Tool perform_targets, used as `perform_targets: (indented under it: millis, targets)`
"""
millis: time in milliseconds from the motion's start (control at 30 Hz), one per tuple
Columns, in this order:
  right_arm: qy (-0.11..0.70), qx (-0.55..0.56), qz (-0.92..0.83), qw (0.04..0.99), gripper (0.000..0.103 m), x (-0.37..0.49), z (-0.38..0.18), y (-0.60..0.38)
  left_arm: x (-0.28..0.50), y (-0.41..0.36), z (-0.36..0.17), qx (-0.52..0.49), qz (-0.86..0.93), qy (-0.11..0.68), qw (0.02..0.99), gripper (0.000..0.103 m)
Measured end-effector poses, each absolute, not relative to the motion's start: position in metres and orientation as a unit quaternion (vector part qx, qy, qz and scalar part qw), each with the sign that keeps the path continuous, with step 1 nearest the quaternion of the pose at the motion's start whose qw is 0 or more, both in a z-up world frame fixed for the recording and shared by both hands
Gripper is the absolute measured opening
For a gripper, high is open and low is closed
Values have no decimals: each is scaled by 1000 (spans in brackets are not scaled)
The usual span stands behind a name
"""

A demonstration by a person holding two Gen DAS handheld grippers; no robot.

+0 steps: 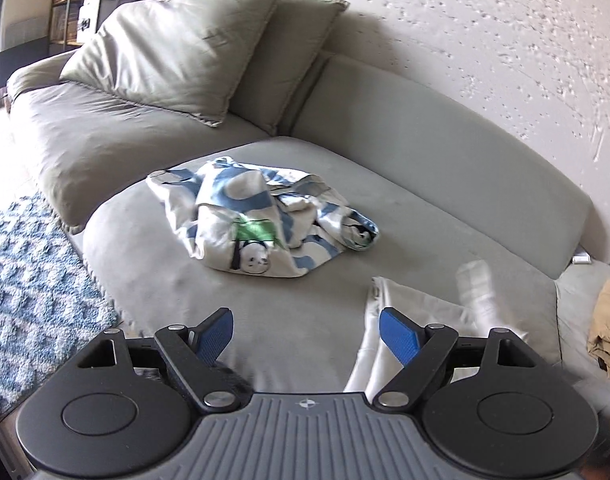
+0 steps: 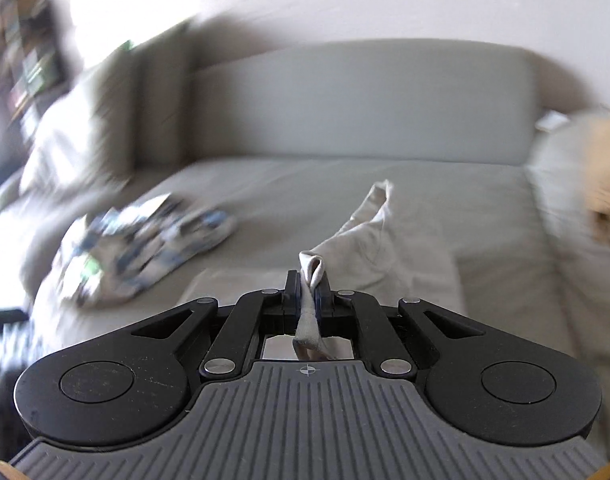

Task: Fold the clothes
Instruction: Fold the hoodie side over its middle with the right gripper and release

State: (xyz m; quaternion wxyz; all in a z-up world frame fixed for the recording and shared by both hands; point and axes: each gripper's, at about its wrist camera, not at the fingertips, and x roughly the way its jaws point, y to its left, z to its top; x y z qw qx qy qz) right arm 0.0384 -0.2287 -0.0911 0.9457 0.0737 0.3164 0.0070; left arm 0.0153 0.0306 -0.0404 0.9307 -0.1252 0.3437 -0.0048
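Observation:
A pale beige garment lies stretched over the grey sofa seat; my right gripper is shut on a bunched edge of it, with fabric poking up between the pads. In the left wrist view the same pale garment lies at the lower right, partly behind the right blue pad. My left gripper hovers open above the seat with nothing between its pads. A crumpled white, blue and green patterned garment sits mid-seat, ahead of the left gripper, and appears blurred as the patterned garment at left.
Large grey pillows lean at the sofa's far left. A blue-white rug covers the floor at left. A tan cloth lies on a white cushion at right. The backrest and a textured wall stand behind. The right wrist view is motion-blurred.

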Motion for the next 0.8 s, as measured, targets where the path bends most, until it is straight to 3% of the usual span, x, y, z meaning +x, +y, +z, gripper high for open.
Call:
perform_targets:
  millis: [367, 567, 800]
  targets:
    - [355, 108, 48, 927, 6, 27, -105, -203, 16, 50, -49, -153, 4, 354, 923, 81]
    - [296, 150, 77, 940, 6, 17, -67, -194, 16, 48, -48, -151, 4, 352, 924, 81]
    - [344, 139, 101, 923, 6, 20, -83, -162, 14, 48, -48, -149, 9, 352, 924, 81]
